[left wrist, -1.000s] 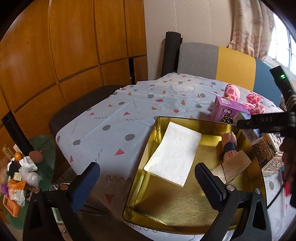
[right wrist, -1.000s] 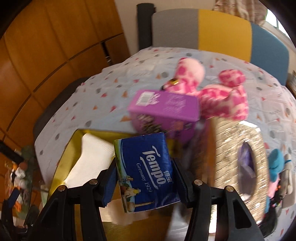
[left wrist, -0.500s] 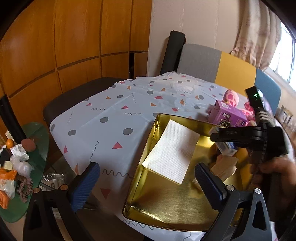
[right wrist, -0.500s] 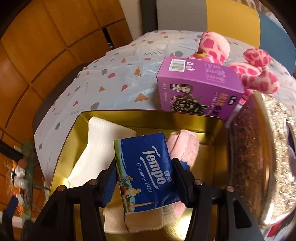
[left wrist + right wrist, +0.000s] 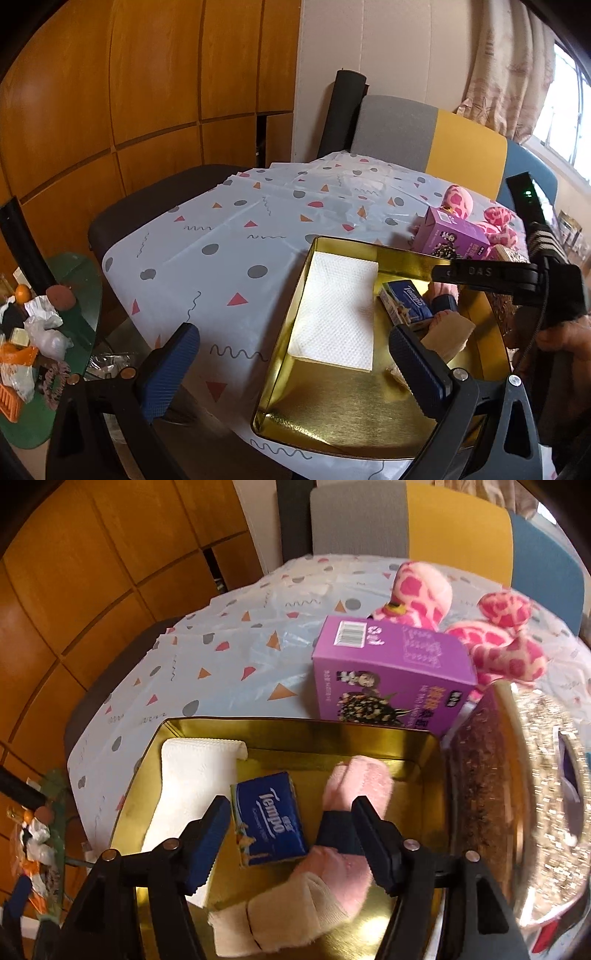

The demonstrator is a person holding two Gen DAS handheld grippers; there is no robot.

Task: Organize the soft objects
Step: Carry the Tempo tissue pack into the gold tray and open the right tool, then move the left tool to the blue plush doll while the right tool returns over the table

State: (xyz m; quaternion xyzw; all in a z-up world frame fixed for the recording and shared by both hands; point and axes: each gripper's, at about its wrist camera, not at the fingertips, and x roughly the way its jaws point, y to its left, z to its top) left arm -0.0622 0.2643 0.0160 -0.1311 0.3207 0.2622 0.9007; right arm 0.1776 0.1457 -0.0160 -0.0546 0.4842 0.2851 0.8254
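Blue ribbed pads face each other on our right gripper [image 5: 288, 834], and its jaws have just been opening: the blue Tempo tissue pack [image 5: 269, 821] lies between them in the gold tray [image 5: 295, 731], with a clear gap on both sides, so neither pad presses on it. The pack rests tilted on the tray floor, just beside the folded white paper towel [image 5: 188, 775] on its left and the pink fuzzy socks [image 5: 354, 790] on its right. A dark band wraps the socks near the right finger, and a cream-coloured sock [image 5: 280, 915] lies against them nearer the camera.

Beyond the tray's far wall stands a purple box [image 5: 391, 672], touching the rim, with a pink spotted plush toy [image 5: 491, 642] behind it. A glittery tissue box cover [image 5: 517, 775] sits just to the right of the tray.

Our left gripper [image 5: 291, 369] hangs with its jaws wide apart and nothing between them, above the near left corner of the tray [image 5: 288, 332] and the patterned tablecloth [image 5: 221, 258]. From this side we see the tissue pack [image 5: 406, 304] lying in the tray to the right of the paper towel [image 5: 338, 310], under the right gripper [image 5: 480, 275], which a hand [image 5: 561, 332] holds at the right edge. A chair with grey, yellow and blue panels [image 5: 432, 136] stands at the far side of the table.
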